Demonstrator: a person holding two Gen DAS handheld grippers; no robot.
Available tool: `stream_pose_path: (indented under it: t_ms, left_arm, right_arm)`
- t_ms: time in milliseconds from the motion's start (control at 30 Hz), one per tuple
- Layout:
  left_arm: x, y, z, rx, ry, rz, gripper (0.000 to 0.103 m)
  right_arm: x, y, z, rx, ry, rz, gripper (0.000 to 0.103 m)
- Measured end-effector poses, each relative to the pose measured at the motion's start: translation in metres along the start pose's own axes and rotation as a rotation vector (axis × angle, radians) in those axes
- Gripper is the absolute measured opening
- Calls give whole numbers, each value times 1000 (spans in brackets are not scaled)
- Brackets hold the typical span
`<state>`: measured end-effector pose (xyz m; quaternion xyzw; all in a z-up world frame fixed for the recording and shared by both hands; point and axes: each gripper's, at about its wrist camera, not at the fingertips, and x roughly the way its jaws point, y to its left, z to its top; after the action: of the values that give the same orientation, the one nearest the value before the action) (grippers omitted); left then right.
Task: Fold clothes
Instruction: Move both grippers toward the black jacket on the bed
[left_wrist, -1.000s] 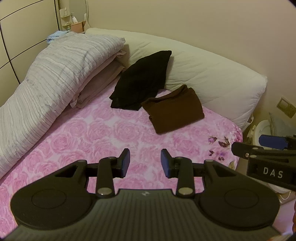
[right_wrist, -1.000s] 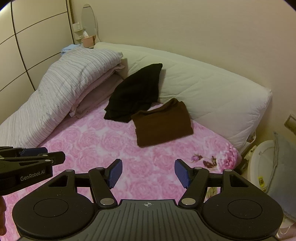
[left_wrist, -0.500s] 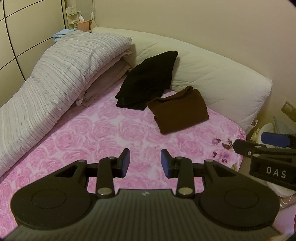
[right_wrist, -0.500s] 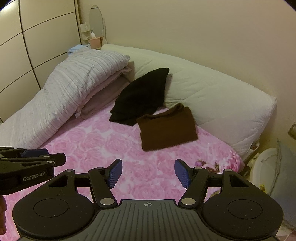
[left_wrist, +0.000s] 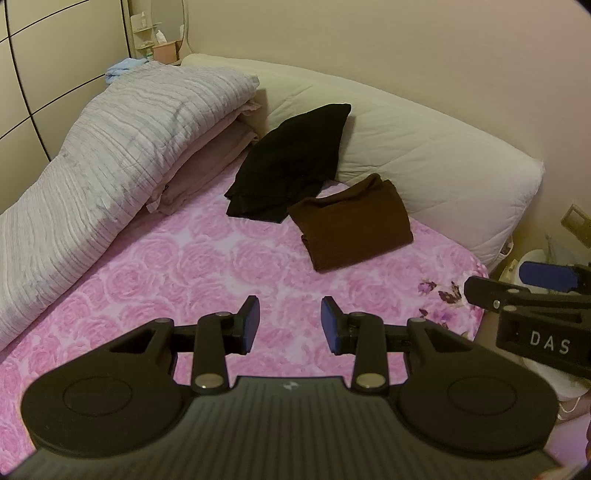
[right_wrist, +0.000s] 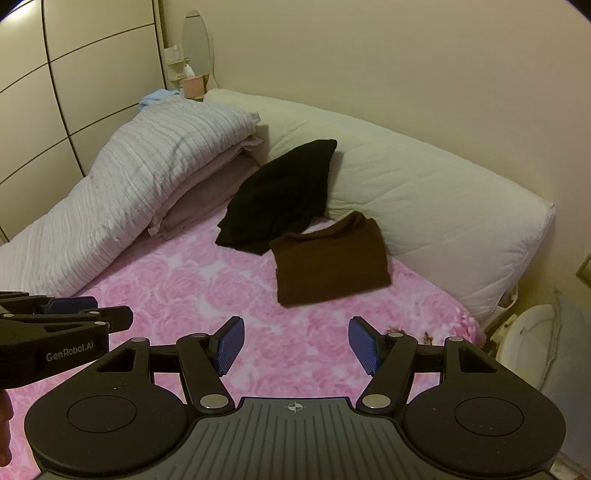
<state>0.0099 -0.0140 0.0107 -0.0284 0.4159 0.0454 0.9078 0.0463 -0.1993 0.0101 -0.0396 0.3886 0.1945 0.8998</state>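
Observation:
A folded brown garment (left_wrist: 352, 225) (right_wrist: 328, 258) lies on the pink rose-print bed (left_wrist: 207, 273) (right_wrist: 207, 280) near the far side. A black garment (left_wrist: 291, 166) (right_wrist: 280, 192) lies loosely just behind it, partly draped up on the cream duvet (left_wrist: 424, 155) (right_wrist: 424, 192). My left gripper (left_wrist: 290, 325) is open and empty above the bed, well short of the clothes. My right gripper (right_wrist: 295, 345) is open and empty, also short of them. Each gripper shows at the edge of the other's view (left_wrist: 532, 310) (right_wrist: 55, 325).
A striped grey-white quilt (left_wrist: 110, 155) (right_wrist: 147, 173) on folded pinkish bedding fills the left of the bed. A panelled wardrobe (right_wrist: 74, 92) stands at left. A mirror and small shelf (right_wrist: 195, 55) are in the far corner. A white bin (right_wrist: 528, 343) stands past the bed's right end.
Both grippers have drawn back and turned slightly, so the clothes look farther off and more of the wall shows. Both stay open. The garments have not moved.

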Motion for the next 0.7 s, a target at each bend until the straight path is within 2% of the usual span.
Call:
stream_pose_path:
  t_ms: [467,700]
  left_arm:
    - [18,-17,16,17,10,3,33]
    - [51,-10,28,-40,53,26,34]
  right_arm:
    - [11,-26,16,23,-3,-6,65]
    - [48,-32,33,-15,37,21,65]
